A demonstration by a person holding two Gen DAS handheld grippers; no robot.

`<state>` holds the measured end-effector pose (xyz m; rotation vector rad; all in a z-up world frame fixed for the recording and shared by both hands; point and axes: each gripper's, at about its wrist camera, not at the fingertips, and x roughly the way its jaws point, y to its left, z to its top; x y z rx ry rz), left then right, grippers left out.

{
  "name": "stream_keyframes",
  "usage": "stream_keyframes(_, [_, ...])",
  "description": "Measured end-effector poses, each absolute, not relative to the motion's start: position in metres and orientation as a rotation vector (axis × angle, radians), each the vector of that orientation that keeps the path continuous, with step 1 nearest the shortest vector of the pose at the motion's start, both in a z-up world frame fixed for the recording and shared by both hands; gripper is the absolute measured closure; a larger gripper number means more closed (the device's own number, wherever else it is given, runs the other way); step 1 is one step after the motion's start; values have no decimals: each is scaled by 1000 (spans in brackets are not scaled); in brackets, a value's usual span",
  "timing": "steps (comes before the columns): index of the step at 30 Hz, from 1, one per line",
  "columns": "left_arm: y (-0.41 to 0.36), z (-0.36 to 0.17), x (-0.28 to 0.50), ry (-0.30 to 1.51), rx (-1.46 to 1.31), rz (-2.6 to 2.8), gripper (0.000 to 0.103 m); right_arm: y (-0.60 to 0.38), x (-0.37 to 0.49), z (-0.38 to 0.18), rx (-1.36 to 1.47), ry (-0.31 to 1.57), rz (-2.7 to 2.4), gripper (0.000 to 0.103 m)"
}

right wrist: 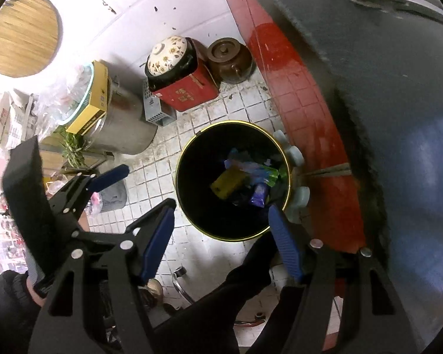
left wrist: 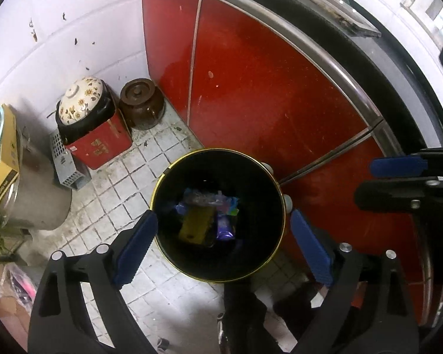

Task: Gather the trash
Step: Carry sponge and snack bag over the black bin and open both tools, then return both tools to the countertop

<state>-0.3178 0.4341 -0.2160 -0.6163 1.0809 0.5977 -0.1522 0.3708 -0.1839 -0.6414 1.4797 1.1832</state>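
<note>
Both grippers, left (left wrist: 223, 247) and right (right wrist: 221, 237), gape empty above a black, gold-rimmed bin (left wrist: 268, 253) holding colourful wrappers (left wrist: 209, 215).

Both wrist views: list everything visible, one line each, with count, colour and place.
trash bin: one, black with gold rim, on the tiled floor below both tongs
wrappers: several, yellow, purple, green, blue, inside the bin
cabinet doors: red, behind the bin
lidded jar: one, brown, in the corner
red box: one, beside the jar, floral lid resting on top
metal pot: one, silver, left of the bin
yellow box: one, on the pot
round board: one, wooden, on the wall
left tongs: blue pads, open, empty
right tongs: blue pads, open, empty
</note>
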Motion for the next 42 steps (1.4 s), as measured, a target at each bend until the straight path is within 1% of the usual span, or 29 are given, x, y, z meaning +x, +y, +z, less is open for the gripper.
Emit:
stream_keyframes(2, [432,-208,-315,1074,-603,598,14,356,-145,-164,-599,1461,1192,38])
stream_keyframes(4, [425,-193,-309,1060,-567,597,12,336,-132,-138,-552,1413,1187,36])
stream_keyframes(6, [416,-175,-299,1051,-523,585,12,311,-116,-112,-486,1366,1169,29])
stream_keyframes(9, [393,-143,-274,1022,-449,522,10,258,-85,-69,-401,1272,1085,26])
stream_keyframes(10, [383,-133,-263,1015,-425,493,10,228,-71,-51,-364,1227,1032,25])
stream_keyframes(12, [358,-113,-236,1001,-375,413,10,189,-55,-32,-326,1176,951,24])
stream_keyframes(14, [327,-95,-202,984,-329,305,10,129,-36,-9,-276,1106,834,24])
stream_keyframes(17, [277,-73,-157,961,-255,175,10,47,-20,11,-219,1049,674,22])
stream_keyframes(20, [212,-49,-104,943,-204,42,10,-29,-8,20,-163,1035,540,22])
stream_keyframes(23, [150,-35,-60,954,-211,-81,10,-107,-2,26,-87,1016,427,22])
stream_keyframes(30, [29,-20,-5,1000,-176,-236,10,-239,3,27,14,1007,291,22])
stream_keyframes(35, [-25,-19,16,1014,-125,-256,10,-290,17,17,38,1015,271,22])
stream_keyframes(42, [-81,-44,45,1083,-129,-207,10,-330,39,3,34,1034,298,22])
